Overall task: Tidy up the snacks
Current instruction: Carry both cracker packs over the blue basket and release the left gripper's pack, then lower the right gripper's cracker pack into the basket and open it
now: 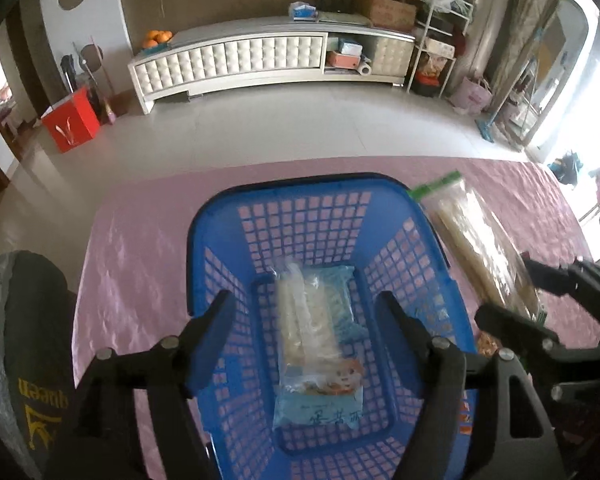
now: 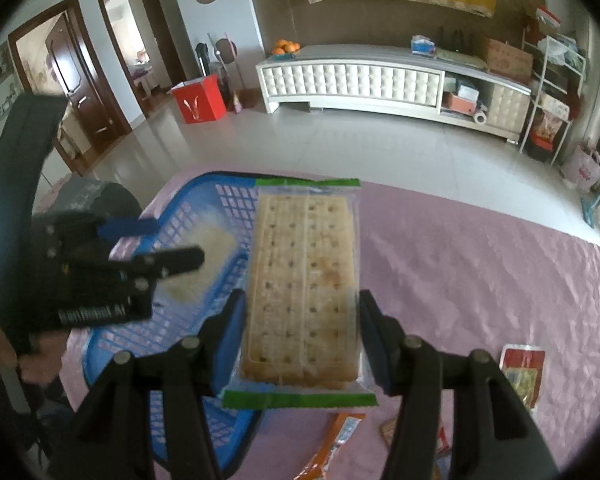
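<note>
While the left hand-held gripper (image 1: 306, 312) hangs over the blue basket (image 1: 228, 216) with its jaws spread and nothing between them, a pale blue snack pack (image 1: 320, 344) lies flat on the basket floor below. No pad touches that pack. The basket stands on a desk covered by a pink cloth (image 1: 140, 220).

To the right, the right hand-held gripper (image 2: 302, 332) clamps a clear cracker pack (image 2: 304, 280) with green end seals, its blue pads pressed on the pack's two long sides near the near end. The pack sticks out away from the camera, raised above the desk, its far end over the basket's right rim (image 2: 204, 184). In the left wrist view the same pack (image 1: 480, 240) shows just right of the basket, gripped by the right tool.

More snacks lie on the cloth near the right gripper: a red packet (image 2: 522, 372) at the right and an orange packet (image 2: 332, 444) below the crackers, both partly hidden.

Across the floor stands a long white cabinet (image 1: 236, 60) with oranges (image 1: 156, 38) on its left end, and a red box (image 1: 72, 120) sits on the floor left of it.
</note>
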Tool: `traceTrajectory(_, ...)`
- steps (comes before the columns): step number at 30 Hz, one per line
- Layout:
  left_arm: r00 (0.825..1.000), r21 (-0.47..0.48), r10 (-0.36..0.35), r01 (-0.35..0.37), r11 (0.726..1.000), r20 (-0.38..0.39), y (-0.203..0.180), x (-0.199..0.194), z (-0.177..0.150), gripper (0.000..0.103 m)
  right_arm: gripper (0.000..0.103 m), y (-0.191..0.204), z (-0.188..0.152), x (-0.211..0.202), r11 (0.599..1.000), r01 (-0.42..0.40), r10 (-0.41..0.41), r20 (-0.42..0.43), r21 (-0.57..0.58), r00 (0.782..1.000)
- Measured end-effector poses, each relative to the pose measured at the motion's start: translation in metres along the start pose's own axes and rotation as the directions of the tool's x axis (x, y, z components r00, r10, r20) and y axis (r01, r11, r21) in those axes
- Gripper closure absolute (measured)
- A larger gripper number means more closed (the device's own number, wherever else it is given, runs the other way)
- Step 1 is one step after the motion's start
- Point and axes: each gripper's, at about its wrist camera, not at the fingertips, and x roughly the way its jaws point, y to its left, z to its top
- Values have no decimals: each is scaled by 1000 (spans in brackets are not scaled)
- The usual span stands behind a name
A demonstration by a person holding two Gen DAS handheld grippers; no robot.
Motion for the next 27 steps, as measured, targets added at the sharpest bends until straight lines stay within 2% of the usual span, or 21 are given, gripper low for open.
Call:
traceTrajectory(9, 1000, -33, 13, -13, 999, -8, 12, -18, -16, 33, 44, -2, 1, -4, 1000, -11, 12, -12, 23, 1000)
traceTrajectory(19, 998, -39, 26, -24, 999, 55, 22, -77, -39, 33, 44, 44, 13, -33, 998, -32, 33, 18, -46, 999)
traceTrajectory(27, 997, -69, 32, -27, 997, 74, 46, -87, -52, 33, 44, 71, 26, -20, 998, -39, 39, -9, -56, 999)
